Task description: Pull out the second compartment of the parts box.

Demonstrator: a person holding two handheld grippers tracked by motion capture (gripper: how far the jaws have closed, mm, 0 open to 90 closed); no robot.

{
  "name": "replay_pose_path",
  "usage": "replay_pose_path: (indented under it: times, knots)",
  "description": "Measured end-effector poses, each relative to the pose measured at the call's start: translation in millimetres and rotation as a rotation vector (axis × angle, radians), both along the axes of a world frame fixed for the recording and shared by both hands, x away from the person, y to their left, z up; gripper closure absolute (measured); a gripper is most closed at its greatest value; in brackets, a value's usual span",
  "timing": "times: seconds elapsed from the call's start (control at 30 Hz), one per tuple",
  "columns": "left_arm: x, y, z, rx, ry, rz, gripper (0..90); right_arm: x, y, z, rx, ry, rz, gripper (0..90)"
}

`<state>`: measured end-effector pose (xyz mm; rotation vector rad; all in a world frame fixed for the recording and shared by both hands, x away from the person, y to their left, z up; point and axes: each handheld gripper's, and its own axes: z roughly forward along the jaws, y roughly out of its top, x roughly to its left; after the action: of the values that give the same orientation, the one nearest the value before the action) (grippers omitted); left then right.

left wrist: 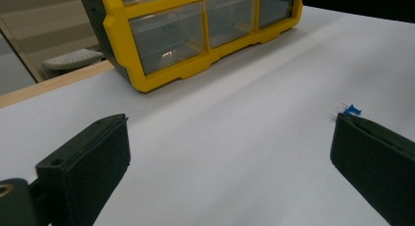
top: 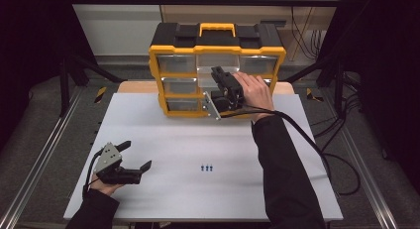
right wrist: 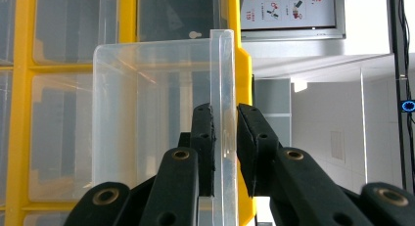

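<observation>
High view first, working from the near edge outward: my left gripper (top: 132,157) rests on the near-left of the white table (top: 163,199), jaws spread wide and holding nothing. A little farther in, near the middle of the table, lie a few small blue pins (top: 207,167); in the left gripper view those pins (left wrist: 351,110) peek out just behind one jaw, well apart from the organiser.

At the far edge stands the yellow organiser (top: 217,49), black on top with a yellow handle, its face a grid of clear drawers. My right gripper (top: 216,73) is up against that face, narrowed onto the clear drawer (top: 210,70) in the middle column, which stands partly out of its slot. In the right gripper view the pads pinch the drawer's front wall (right wrist: 222,113) from both sides.

I judge the step in hand to be drawing that drawer out. Next calls for a straight, level pull toward me, so the drawer doesn't bind or tip. It looks empty; of the other drawers' contents I can tell nothing.
</observation>
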<state>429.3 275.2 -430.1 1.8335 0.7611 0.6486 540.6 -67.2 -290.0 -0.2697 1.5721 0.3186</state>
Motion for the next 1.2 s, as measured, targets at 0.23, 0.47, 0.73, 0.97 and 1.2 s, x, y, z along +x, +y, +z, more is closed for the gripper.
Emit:
replay_pose_path:
  times: [0.23, 0.47, 0.73, 0.97, 1.2]
  knots:
    - [0.1, 0.1, -0.2, 0.001, 0.001, 0.001, 1.0, -4.9, -0.1, 0.3, -0.006, 0.002, 0.005, 78.1]
    - [0.3, -0.2, -0.6, 0.005, 0.003, 0.001, 1.0, -11.8, -0.8, 1.1, -0.01, 0.007, 0.009, 78.1]
    - [0.5, -0.5, -1.0, 0.005, 0.005, 0.001, 1.0, -18.2, -1.4, 1.8, -0.015, 0.011, 0.016, 78.1]
    - [0.5, -0.8, -1.2, 0.008, 0.006, 0.001, 1.0, -24.4, -2.5, 2.1, -0.017, 0.017, 0.018, 78.0]
    - [0.5, -1.1, -1.3, 0.009, 0.007, 0.0, 1.0, -28.5, -2.6, 1.7, -0.019, 0.026, 0.02, 77.7]
